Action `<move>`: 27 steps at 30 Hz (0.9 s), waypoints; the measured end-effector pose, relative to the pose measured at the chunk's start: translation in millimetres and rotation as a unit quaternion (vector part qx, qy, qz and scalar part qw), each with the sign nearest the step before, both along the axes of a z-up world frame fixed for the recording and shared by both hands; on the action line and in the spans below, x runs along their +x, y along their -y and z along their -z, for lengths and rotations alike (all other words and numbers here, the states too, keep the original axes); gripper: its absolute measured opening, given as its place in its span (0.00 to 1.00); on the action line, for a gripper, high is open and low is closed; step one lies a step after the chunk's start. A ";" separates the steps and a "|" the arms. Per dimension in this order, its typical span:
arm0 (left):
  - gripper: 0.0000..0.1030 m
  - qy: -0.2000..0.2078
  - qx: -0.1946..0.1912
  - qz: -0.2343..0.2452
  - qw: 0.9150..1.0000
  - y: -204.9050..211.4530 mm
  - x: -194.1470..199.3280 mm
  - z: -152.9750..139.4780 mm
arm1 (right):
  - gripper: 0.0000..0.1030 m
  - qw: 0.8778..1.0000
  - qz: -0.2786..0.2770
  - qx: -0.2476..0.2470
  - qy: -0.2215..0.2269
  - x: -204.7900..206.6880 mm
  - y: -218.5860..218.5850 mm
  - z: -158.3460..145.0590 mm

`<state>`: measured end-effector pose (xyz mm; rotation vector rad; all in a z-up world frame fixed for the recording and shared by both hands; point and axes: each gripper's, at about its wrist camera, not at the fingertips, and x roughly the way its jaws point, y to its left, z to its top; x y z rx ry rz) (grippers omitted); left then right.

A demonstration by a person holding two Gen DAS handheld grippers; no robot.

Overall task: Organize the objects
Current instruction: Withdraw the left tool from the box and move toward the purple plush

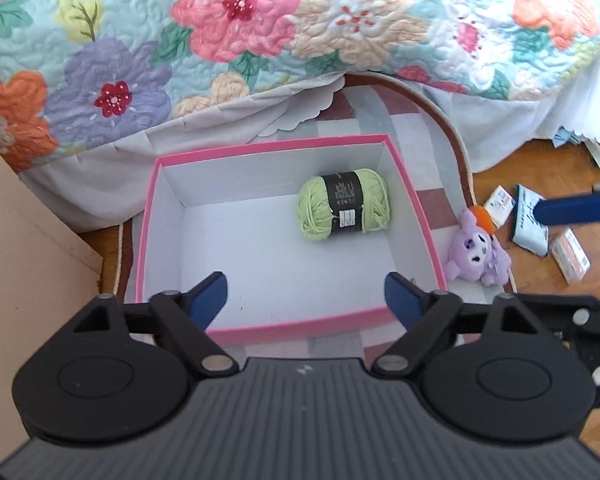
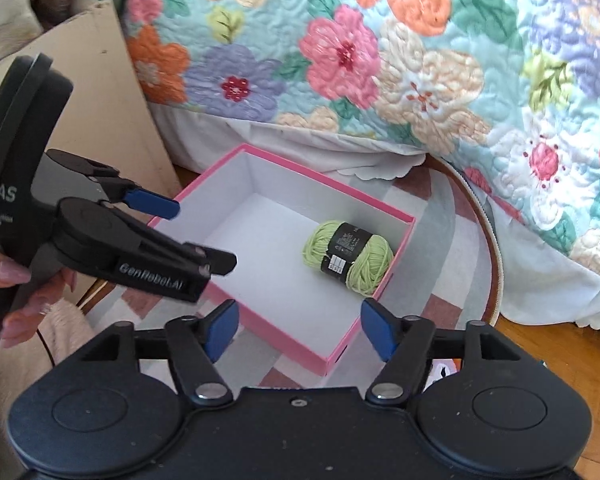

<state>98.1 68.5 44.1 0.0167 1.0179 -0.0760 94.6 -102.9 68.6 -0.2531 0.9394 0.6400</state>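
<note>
The box (image 1: 414,200) is pink outside and white inside. The yarn ball (image 1: 344,205) in it is pale green with a black label band. The quilt (image 1: 236,28) shows pink, orange, purple and cream flowers on light blue. The rug (image 1: 424,136) is checked in brown, grey and white. The plush toy (image 1: 478,250) is lilac. Both grippers have black bodies with blue fingers (image 2: 220,326).

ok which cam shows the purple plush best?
Left wrist. The purple plush lies in plain sight on the rug, right of the pink box. The right wrist view does not show it clearly; only a scrap of something peeks past the gripper body.
</note>
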 end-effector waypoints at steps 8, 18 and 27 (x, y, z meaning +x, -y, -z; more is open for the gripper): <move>0.90 -0.002 -0.011 0.007 1.000 8.1 -30.3 -18.9 | 0.89 1.000 -0.009 -0.005 0.019 -24.1 16.2 -18.0; 0.92 -0.020 -0.022 0.028 0.999 19.3 -58.4 -29.7 | 0.93 1.000 -0.005 -0.005 0.016 -53.0 46.6 -26.8; 0.99 -0.021 -0.036 0.052 0.998 36.7 -76.9 -32.3 | 0.95 1.000 0.002 0.001 0.027 -80.6 74.5 -30.4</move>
